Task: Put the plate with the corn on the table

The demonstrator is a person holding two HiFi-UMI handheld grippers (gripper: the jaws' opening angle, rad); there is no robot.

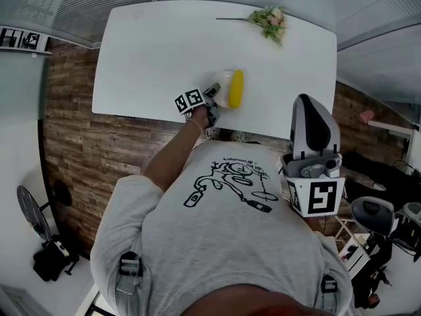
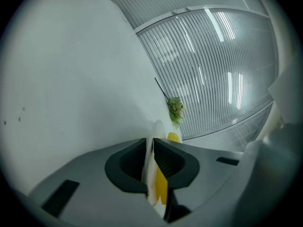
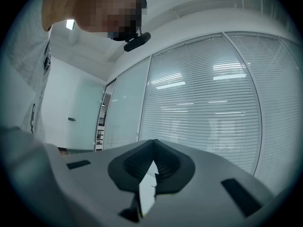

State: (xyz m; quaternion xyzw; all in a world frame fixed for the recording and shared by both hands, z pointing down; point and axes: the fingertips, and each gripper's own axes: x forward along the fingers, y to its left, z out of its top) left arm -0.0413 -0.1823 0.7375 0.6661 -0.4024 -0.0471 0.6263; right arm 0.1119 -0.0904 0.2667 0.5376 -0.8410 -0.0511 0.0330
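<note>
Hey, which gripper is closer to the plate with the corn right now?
Left. The left gripper is clamped on the rim of the plate, over the table. The right gripper is shut and empty, held back beside the person's body, away from the table.

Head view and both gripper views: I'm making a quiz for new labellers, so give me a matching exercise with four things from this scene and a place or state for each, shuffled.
Things
1. yellow corn cob
2. pale round plate
3. green and pink flower sprig
4. right gripper

Places or states
A. jaws together, empty, held off the white table
B. near the table's far edge
C. lying on the plate
D. rim clamped by the left gripper

Pairs: 1-C, 2-D, 3-B, 4-A
</note>
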